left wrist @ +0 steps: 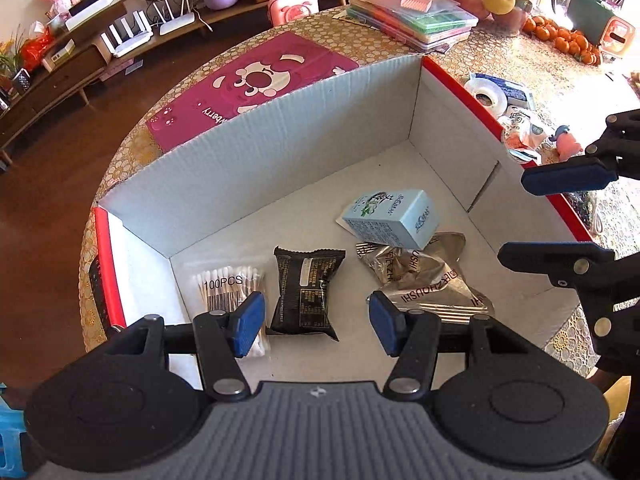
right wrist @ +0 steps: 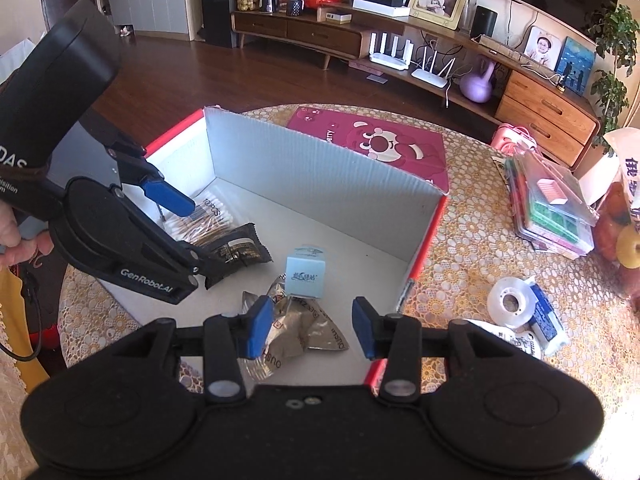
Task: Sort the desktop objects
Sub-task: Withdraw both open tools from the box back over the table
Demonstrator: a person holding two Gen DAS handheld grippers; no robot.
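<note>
Cardboard: I see the box [left wrist: 280,128], white inside with red rims, on the worktop [right wrist: 480,248].
Left tongs [left wrist: 316,322]: spread wide, empty, over the box's near edge.
Right tongs [right wrist: 308,326]: apart, holding nothing, above the silver packet [left wrist: 424,280].
Contents: cotton swabs [left wrist: 224,280], black packet [left wrist: 306,292], and blue carton [left wrist: 394,218] leaning on the silver one.
Room: far half of the box floor is bare.
Outside: tape roll [right wrist: 510,302] on the worktop, beside the box's red wall.
</note>
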